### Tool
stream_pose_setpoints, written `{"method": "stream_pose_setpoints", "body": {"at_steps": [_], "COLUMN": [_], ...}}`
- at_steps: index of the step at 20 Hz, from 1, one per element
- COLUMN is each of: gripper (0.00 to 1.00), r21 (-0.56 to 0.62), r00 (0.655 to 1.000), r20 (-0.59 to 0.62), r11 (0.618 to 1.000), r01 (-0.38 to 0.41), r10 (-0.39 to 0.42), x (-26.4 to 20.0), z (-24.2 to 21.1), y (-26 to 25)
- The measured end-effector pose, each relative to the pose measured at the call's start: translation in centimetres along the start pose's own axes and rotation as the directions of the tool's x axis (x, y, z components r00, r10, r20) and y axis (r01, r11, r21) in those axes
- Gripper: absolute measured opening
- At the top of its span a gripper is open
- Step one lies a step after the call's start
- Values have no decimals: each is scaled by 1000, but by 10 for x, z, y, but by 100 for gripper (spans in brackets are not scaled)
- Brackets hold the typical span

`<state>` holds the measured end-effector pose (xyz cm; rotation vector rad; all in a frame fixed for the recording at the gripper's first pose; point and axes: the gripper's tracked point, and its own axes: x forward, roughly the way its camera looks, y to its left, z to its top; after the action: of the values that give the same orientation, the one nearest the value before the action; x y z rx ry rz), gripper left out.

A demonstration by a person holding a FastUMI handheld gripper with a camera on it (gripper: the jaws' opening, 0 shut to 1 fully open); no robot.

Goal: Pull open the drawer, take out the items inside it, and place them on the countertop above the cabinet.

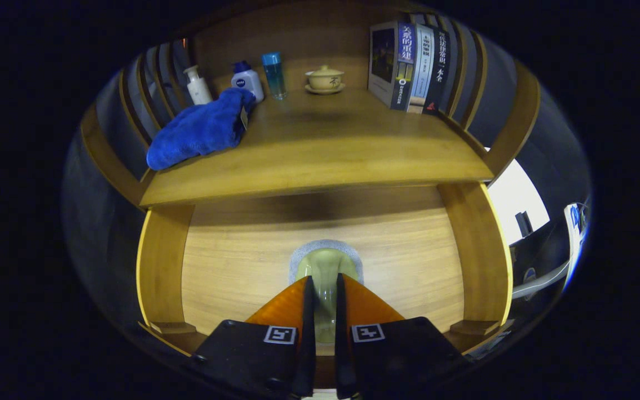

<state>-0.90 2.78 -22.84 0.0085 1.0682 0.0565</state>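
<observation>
I see gripper (324, 280) fingers nearly together, clamped on drawer handle (324, 264), blue towel (200, 130) on countertop (325, 155)

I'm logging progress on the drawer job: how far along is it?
Done: none of the job looks finished; the drawer front looks closed. In hand: the gripper has its nearly closed fingers at the round handle, which sits between them. Left: pull it open, then move the items inside onto the countertop.
</observation>
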Motion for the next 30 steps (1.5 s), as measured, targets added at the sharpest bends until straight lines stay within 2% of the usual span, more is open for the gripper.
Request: {"method": "stream_pose_setpoints", "body": {"at_steps": [7,14,30], "gripper": [23,23,23], "r21": [-36,-56,-67], "r00": [998,994,993], "r20": [61,110,112], "r11": [999,998,996], "r01": [3,16,54], "r10": [-1,-10,-46], "x": [-46,-60,29], "z": [39,86,191], "y": [-1,1,-6]}}
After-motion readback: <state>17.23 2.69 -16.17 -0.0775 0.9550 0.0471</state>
